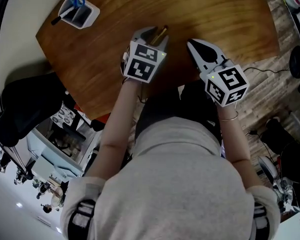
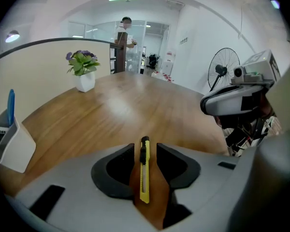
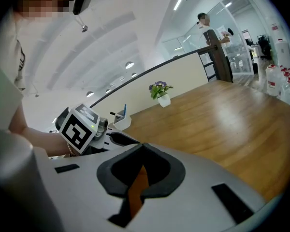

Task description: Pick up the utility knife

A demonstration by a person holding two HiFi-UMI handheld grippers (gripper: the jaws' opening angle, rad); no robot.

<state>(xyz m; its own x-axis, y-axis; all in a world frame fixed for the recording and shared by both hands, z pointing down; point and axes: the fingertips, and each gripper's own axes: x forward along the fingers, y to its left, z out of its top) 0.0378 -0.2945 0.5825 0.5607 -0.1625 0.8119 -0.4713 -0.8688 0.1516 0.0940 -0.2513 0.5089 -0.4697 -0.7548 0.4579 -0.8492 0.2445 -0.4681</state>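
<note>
Head view: the utility knife (image 1: 161, 32) lies on the wooden tabletop (image 1: 225, 14), inward from its near edge, at the tips of the left gripper (image 1: 155, 35); the right gripper (image 1: 194, 46) is near it. Left gripper view: jaws apart, straddling the yellow knife (image 2: 144, 170), pads not pressing it; closing off-centre could skid the slim handle sideways or pinch only its slider. Right gripper view: jaws clenched on nothing, close enough to bump the left one

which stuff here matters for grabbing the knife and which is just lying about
For the job: utility knife, on the table; left gripper, jaws open either side of it, not gripping.
Lying about: right gripper, shut and empty; white pen holder; potted plant; fan.
</note>
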